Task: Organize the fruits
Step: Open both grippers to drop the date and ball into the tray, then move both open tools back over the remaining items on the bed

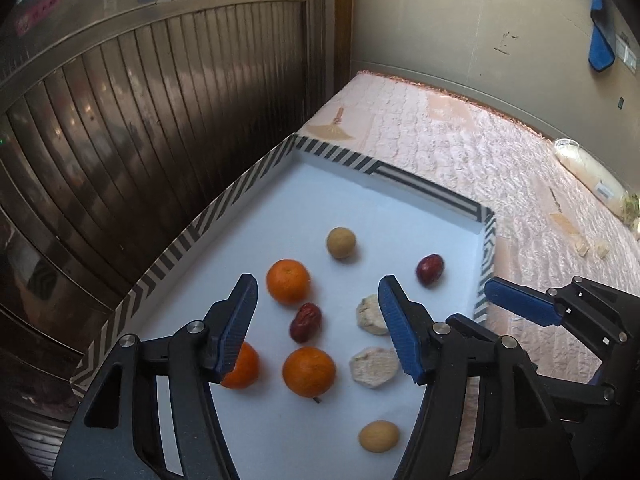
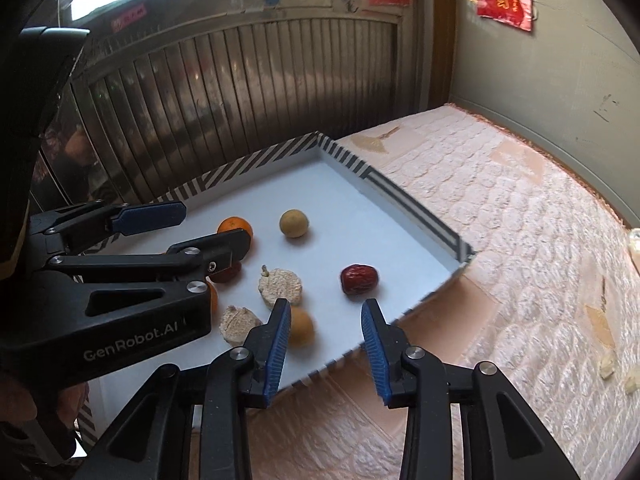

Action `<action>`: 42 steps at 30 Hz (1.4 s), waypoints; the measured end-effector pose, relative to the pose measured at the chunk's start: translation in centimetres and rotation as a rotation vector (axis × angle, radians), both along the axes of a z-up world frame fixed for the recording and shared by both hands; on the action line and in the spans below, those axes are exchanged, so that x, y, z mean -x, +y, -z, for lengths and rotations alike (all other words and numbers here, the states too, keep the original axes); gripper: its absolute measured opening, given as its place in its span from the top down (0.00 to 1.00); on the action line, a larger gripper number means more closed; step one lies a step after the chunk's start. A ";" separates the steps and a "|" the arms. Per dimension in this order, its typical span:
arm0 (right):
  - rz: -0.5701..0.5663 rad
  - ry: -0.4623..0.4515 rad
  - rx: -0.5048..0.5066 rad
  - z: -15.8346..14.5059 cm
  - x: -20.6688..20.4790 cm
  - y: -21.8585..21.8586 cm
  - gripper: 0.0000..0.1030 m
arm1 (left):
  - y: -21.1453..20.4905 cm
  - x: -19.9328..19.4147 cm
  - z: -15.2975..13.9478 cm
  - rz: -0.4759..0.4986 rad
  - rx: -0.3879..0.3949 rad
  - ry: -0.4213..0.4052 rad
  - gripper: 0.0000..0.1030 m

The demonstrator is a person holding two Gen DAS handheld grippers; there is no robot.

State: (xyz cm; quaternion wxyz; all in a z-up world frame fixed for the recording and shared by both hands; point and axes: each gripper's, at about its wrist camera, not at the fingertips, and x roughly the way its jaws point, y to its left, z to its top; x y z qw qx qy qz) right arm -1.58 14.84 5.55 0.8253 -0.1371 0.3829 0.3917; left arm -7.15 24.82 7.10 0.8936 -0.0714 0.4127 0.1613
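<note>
A white tray with a striped rim holds scattered fruit. Three oranges lie in it: one further in, one nearer and one half hidden behind my left finger. Two red dates, two tan round fruits and two pale slices lie among them. My left gripper is open and empty above the near date. My right gripper is open and empty over the tray's near right rim, before the red date.
The tray rests on a pink quilted cover. A dark slatted metal door rises behind it. A white bag and small pale scraps lie on the cover to the right.
</note>
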 end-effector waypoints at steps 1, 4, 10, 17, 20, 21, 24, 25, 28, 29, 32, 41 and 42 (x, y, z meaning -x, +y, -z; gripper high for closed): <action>0.006 -0.002 -0.004 -0.2 0.0 -0.3 0.66 | -0.2 -0.1 -0.1 0.003 -0.002 -0.001 0.38; 0.031 -0.007 -0.020 -0.6 0.0 -1.6 0.66 | -1.3 -0.4 -0.4 0.018 -0.008 -0.006 0.38; 0.094 -0.019 -0.015 -1.1 -0.3 -4.9 0.65 | -4.6 -1.7 -0.7 0.075 -0.006 -0.012 0.38; 0.207 -0.017 0.001 -1.1 -1.6 -10.5 0.63 | -9.7 -3.8 -0.7 0.174 -0.006 -0.003 0.38; 0.262 -0.004 -0.003 -0.8 -2.4 -13.4 0.62 | -12.0 -4.9 -0.4 0.216 -0.002 0.004 0.38; 0.281 0.002 -0.001 -0.6 -2.7 -14.5 0.62 | -12.9 -5.4 -0.2 0.231 -0.004 0.007 0.38; 0.343 0.007 0.024 0.0 -3.7 -17.6 0.61 | -14.9 -6.8 0.3 0.266 0.020 0.025 0.38; 0.358 0.013 0.025 0.2 -3.9 -18.4 0.61 | -15.6 -7.2 0.4 0.278 0.027 0.030 0.38; 0.416 0.046 0.025 1.1 -5.0 -21.7 0.61 | -17.6 -8.5 0.8 0.316 0.034 0.044 0.38; 0.430 0.049 0.032 1.3 -5.3 -22.4 0.60 | -18.3 -8.9 0.9 0.327 0.039 0.050 0.38; 0.494 0.074 0.043 2.1 -6.8 -25.5 0.60 | -20.0 -10.2 1.2 0.353 0.058 0.061 0.38; 0.598 0.073 0.056 3.0 -9.8 -30.7 0.58 | -24.8 -14.1 2.5 0.447 0.046 0.091 0.38; 0.601 0.075 0.057 3.1 -10.1 -31.1 0.57 | -25.3 -14.4 2.7 0.458 0.045 0.094 0.38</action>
